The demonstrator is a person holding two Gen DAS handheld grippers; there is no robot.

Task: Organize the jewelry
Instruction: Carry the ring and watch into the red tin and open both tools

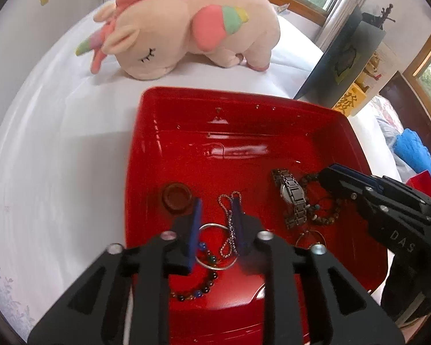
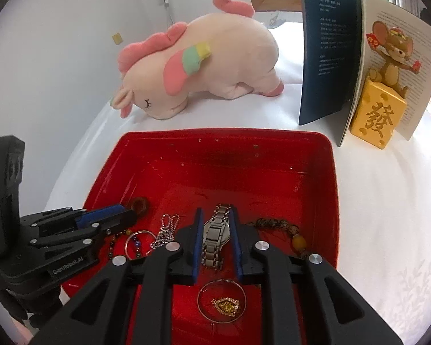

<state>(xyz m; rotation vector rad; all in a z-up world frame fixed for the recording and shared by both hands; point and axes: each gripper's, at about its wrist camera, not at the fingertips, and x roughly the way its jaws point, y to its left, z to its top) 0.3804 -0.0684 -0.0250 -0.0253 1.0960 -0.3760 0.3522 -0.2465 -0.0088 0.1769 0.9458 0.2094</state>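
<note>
A red tray (image 1: 215,93) (image 2: 224,132) holds the jewelry. My left gripper (image 1: 217,202) is open low over its left part, with a silver ball chain (image 1: 228,221) and a silver bangle (image 1: 212,225) lying loose between the fingers. A coloured bead bracelet (image 1: 198,291) lies under it and a brown wooden ring (image 1: 176,197) to its left. My right gripper (image 2: 215,210) hovers with a narrow gap through which the metal watch (image 2: 215,234) shows flat on the tray. In the left wrist view its tips stand clear of the watch (image 1: 290,195). A brown bead bracelet (image 2: 273,224) and a gold pendant (image 2: 225,306) lie nearby.
A pink plush unicorn (image 2: 204,66) lies behind the tray on the white cloth. Standing open books (image 2: 327,51) and a mouse figurine on a yellow block (image 2: 379,115) are at the back right. A blue bundle (image 1: 413,149) sits off the table's right side.
</note>
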